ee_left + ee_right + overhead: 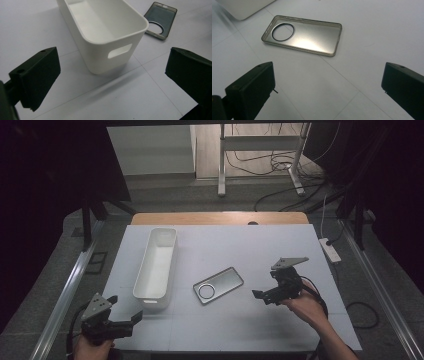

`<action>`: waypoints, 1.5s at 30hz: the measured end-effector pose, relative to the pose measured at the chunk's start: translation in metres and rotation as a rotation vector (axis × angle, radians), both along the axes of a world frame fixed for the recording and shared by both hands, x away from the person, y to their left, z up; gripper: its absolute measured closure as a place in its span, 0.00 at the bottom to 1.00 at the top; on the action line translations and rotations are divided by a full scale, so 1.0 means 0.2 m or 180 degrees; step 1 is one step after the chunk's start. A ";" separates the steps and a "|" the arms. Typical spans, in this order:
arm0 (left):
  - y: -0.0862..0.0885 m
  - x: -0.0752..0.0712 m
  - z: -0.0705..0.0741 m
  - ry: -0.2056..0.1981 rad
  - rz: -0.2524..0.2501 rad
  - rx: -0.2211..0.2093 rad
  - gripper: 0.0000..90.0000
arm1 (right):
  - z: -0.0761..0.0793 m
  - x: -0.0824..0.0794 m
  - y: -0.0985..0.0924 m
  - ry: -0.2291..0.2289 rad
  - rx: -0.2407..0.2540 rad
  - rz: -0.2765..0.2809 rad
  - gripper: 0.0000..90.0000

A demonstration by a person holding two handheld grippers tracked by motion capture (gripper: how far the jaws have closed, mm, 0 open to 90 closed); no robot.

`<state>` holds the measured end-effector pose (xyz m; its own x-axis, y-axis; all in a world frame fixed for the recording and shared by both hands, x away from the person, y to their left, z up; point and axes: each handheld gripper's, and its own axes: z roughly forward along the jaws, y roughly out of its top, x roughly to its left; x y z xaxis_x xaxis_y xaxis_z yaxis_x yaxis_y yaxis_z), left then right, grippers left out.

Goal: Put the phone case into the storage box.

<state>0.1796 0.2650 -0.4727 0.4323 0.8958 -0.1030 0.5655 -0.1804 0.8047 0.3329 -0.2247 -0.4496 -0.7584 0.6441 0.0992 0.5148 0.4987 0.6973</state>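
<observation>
A long white bin lies empty on the white table, left of centre. To its right lies a clear grey phone case, inside up, with a round camera hole. My left gripper hangs open at the near left corner, just short of the bin's near end. In the left gripper view the bin with its handle slot lies ahead of the open gripper, the case beyond. My right gripper is open just right of the case. The right gripper view has the case ahead of the empty gripper.
A wooden strip edges the table's far side. A white power strip and cables lie on the floor to the right. A white metal frame stands beyond. The bin's corner appears top left in the right gripper view.
</observation>
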 end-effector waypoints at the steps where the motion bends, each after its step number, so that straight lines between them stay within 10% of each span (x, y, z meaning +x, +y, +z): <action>1: 0.00 0.00 0.00 -0.0001 0.0004 -0.0005 0.01 | 0.00 0.01 0.01 -0.0006 0.0008 0.0017 0.00; 45: 0.00 0.00 0.00 -0.0012 -0.0070 0.0002 0.01 | -0.07 0.18 0.35 0.0250 -0.0296 0.0068 0.00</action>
<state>0.1798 0.2650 -0.4728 0.4524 0.8861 -0.1008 0.5584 -0.1933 0.8067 0.3688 -0.1541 -0.4626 -0.7644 0.6370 0.0994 0.5545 0.5710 0.6054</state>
